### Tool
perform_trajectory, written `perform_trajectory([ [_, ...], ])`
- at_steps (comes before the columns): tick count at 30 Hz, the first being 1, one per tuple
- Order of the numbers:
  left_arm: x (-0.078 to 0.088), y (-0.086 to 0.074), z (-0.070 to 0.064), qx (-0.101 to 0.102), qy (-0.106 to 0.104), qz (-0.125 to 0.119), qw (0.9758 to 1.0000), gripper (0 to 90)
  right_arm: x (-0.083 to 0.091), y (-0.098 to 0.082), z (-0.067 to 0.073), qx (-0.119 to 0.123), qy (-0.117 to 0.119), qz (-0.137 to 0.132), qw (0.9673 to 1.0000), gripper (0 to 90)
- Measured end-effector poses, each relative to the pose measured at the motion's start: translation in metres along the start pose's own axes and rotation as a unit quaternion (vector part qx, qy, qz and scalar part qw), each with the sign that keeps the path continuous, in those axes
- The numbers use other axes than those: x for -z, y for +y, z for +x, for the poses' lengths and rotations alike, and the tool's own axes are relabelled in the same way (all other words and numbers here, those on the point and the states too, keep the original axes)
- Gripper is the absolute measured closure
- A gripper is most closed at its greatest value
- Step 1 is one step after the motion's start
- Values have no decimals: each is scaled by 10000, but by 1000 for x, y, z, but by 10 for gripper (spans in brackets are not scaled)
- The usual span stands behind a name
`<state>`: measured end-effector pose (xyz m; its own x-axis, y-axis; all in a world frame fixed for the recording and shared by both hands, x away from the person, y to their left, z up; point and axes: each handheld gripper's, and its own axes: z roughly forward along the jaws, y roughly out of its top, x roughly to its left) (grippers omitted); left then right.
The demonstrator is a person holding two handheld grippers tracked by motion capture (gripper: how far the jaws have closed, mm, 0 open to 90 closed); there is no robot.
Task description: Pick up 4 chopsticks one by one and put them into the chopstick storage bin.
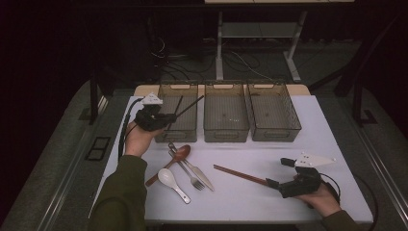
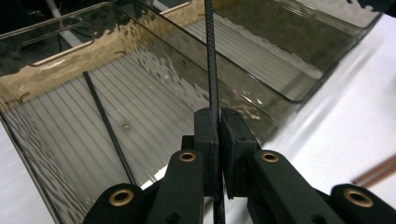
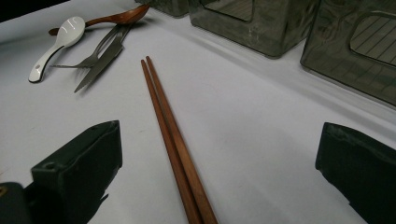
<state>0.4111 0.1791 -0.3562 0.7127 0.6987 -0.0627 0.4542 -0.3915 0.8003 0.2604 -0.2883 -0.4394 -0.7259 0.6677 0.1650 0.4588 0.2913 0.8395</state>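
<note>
Left gripper point(image 2: 218, 140) clamped on thin black chopstick point(image 2: 211, 65) above leftmost smoky plastic bin point(image 2: 56, 74); judged best lowered alongside its mate point(image 2: 106, 126) before release; right gripper point(image 3: 219, 177) apart around brown wooden chopsticks point(image 3: 170, 135).

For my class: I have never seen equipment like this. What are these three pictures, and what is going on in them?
A person sits at a table holding a hand-operated claw in each hand; there is no robot.

The high view looks down from above. The other two pictures come from cameras riding on each claw, looking along its black jaws.

The left claw is shut on a black chopstick, held over the left bin, where another black chopstick already lies. Three clear bins stand in a row.

The right claw is open, with a pair of brown chopsticks lying between its jaws on the table.

Also on the table: a white spoon, a wooden spoon, a fork and a knife.
</note>
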Motion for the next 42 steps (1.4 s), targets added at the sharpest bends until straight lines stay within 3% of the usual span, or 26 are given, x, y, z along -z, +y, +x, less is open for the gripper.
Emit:
perform_trajectory([
  [17, -27, 17, 26, 357, 362, -126, 9986, 852, 2, 0, 1, 7, 35, -33, 10000, 8],
  [24, -42, 16, 35, 454, 510, -15, 9977, 852, 2, 0, 1, -13, 39, -41, 10000, 8],
  [35, -57, 11, 43, 820, 785, 152, 9934, 851, 3, 0, 1, -6, 42, -73, 10000, 8],
  [42, -59, 11, 44, 926, 989, 220, 9905, 831, 3, 1, 1, -3, 45, -86, 10000, 8],
])
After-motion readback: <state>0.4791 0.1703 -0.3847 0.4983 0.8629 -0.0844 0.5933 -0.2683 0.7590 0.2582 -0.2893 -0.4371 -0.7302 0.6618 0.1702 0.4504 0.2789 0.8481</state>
